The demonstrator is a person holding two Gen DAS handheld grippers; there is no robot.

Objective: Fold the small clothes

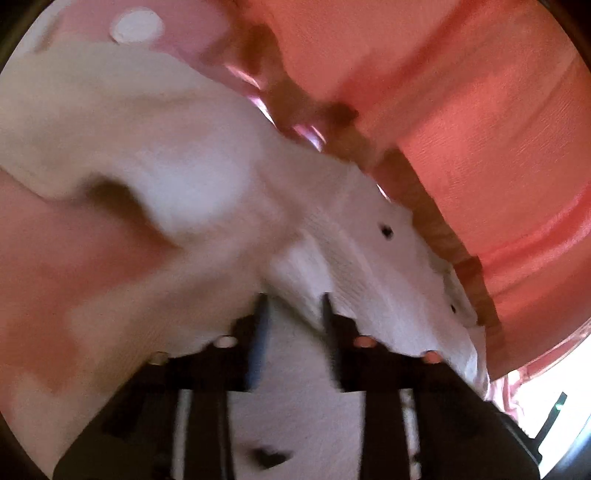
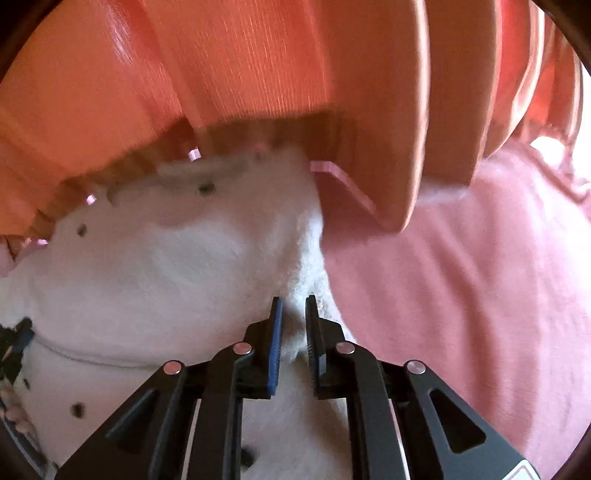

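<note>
A small white garment (image 1: 192,177) with tiny dark dots lies bunched on a pink cloth surface (image 1: 55,251). It also shows in the right wrist view (image 2: 147,280). My left gripper (image 1: 293,301) is shut on a fold of the white garment, cloth filling the gap between its fingers. My right gripper (image 2: 294,306) is shut on the garment's fluffy right edge, a tuft of white cloth pinched between its blue-padded fingers (image 2: 276,332). Both grippers sit close to an orange ribbed plastic basket (image 2: 258,74), and the garment's far edge runs under its rim.
The orange basket (image 1: 480,129) fills the top and right of the left wrist view. Pink cloth (image 2: 461,295) spreads to the right of my right gripper. A white round spot (image 1: 136,24) marks the pink surface at the far top left.
</note>
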